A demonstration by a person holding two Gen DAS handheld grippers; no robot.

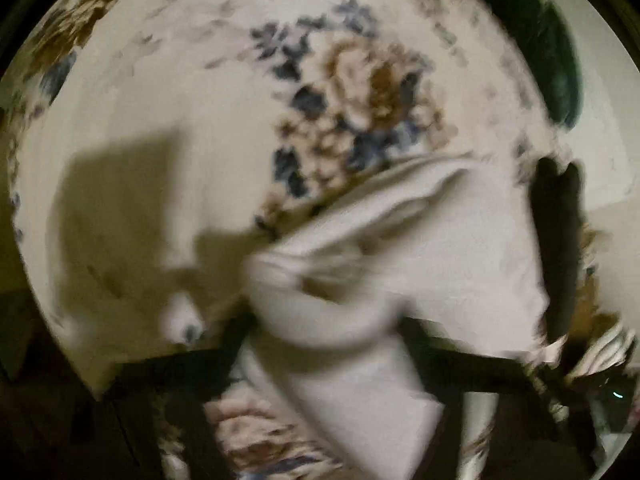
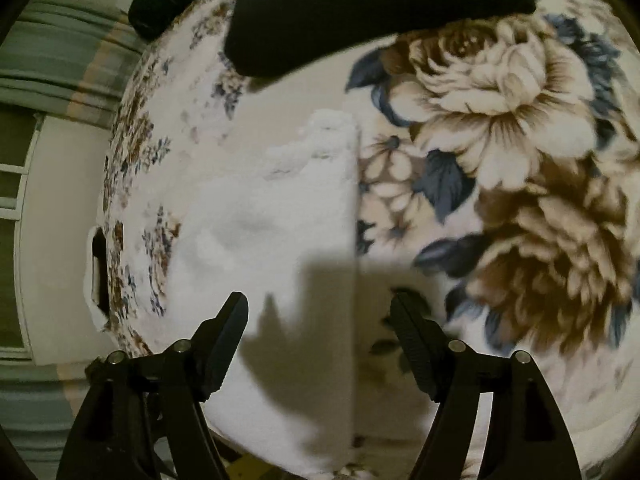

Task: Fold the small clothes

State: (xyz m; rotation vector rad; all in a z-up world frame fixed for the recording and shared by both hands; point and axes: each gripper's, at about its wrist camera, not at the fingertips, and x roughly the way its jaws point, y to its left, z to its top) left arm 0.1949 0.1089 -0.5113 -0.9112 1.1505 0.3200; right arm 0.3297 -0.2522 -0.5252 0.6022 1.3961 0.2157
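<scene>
A floral cover (image 2: 520, 128), cream with large brown roses and blue leaves, spreads across the surface and fills most of both views. On it lies a white cloth (image 2: 288, 240), laid flat in the right wrist view with one long straight edge running down the middle of the picture and a rumpled far end. A black cloth (image 2: 360, 12) lies at the top of that view, beyond the white cloth and apart from it, with a dark green bundle (image 2: 160, 4) just beside it at the cover's far edge. The right tool (image 2: 318, 312) hovers over the near part of the white cloth with its fingers (image 2: 224, 344) spread wide and nothing between them; its shadow falls across the white cloth and the cover. The left wrist view is heavily blurred by motion. There the white cloth (image 1: 400, 248) is bunched and lifted off the cover, gathered into folds that run down toward the left tool (image 1: 328, 360), which appears pressed together on the fabric, though the blur hides the fingertips. A dark upright shape (image 1: 556, 248) stands just beside the lifted cloth on its right; what it is cannot be told. The dark green bundle (image 1: 548, 48) shows at the upper right of that view.
</scene>
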